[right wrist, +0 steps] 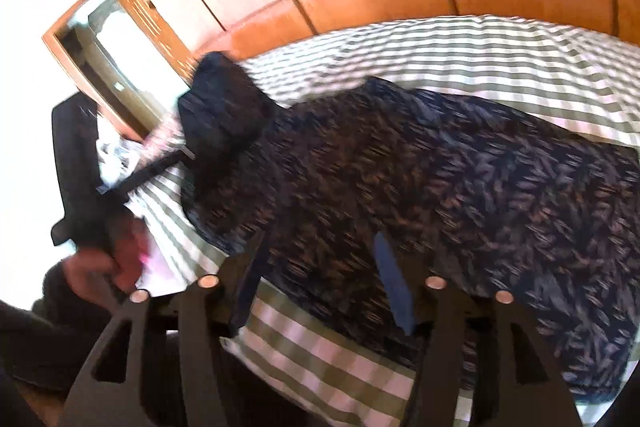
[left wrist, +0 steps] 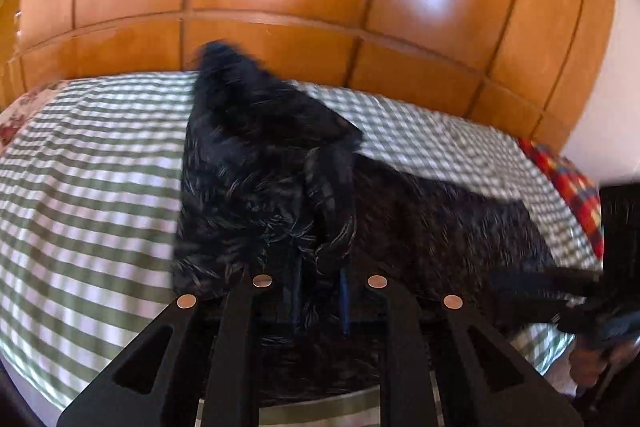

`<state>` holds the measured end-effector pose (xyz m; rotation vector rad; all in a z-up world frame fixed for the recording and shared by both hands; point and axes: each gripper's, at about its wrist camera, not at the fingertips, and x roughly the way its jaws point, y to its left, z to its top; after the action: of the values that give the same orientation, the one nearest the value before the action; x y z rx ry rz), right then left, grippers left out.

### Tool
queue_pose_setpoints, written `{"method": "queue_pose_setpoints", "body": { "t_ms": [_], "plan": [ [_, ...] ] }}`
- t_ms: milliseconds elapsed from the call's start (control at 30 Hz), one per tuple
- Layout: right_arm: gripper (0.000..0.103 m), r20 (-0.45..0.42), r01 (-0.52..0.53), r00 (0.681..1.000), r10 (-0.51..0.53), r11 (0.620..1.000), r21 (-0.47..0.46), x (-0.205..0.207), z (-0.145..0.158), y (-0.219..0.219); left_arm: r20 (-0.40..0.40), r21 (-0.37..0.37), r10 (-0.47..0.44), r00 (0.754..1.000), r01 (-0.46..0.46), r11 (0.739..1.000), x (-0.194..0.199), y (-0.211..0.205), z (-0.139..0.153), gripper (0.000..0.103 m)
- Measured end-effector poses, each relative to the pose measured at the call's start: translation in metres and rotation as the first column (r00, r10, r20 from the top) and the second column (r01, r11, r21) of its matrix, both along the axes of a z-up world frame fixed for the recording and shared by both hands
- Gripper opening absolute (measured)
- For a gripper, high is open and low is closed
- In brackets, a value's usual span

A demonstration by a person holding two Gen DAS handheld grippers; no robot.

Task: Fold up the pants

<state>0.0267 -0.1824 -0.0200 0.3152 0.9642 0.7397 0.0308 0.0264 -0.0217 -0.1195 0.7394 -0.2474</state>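
Observation:
Dark patterned pants (left wrist: 440, 227) lie spread across a green-and-white checked bed (left wrist: 80, 187). My left gripper (left wrist: 320, 291) is shut on a bunched fold of the pants. It holds that fold lifted, so a flap (left wrist: 256, 115) stands up above the bed. In the right wrist view the same lifted flap (right wrist: 224, 99) hangs from the left gripper (right wrist: 190, 151) at the left. My right gripper (right wrist: 320, 247) is open, low over the near edge of the pants (right wrist: 460, 187). Its blue fingers (right wrist: 394, 283) stand wide apart and do not press on the cloth.
A glossy wooden wardrobe (left wrist: 280, 7) rises right behind the bed. A red plaid pillow (left wrist: 568, 187) lies at one end of the bed and a floral one (left wrist: 24, 115) at the other. A wood-framed mirror (right wrist: 100, 47) stands at the left. A hand (right wrist: 100, 267) grips the left tool.

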Motion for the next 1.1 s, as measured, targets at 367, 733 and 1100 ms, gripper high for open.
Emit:
{"method": "queue_pose_setpoints", "body": {
  "t_ms": [367, 733, 1100],
  "plan": [
    [0.088, -0.209, -0.075, 0.966, 0.149, 0.943, 0.325, 0.066, -0.010, 0.059, -0.017, 0.039, -0.029, 0.999, 0.030, 0.999, -0.010, -0.012, -0.013, 0.013],
    [0.089, -0.306, -0.085, 0.932, 0.196, 0.936, 0.341, 0.131, -0.022, 0.120, 0.021, 0.215, -0.063, 0.998, 0.057, 0.975, -0.020, -0.031, -0.018, 0.013],
    [0.037, -0.302, -0.098, 0.940, 0.160, 0.972, 0.212, 0.145, -0.027, 0.141, 0.001, 0.232, -0.057, 0.998, 0.055, 0.971, -0.016, -0.035, -0.022, 0.013]
  ]
}}
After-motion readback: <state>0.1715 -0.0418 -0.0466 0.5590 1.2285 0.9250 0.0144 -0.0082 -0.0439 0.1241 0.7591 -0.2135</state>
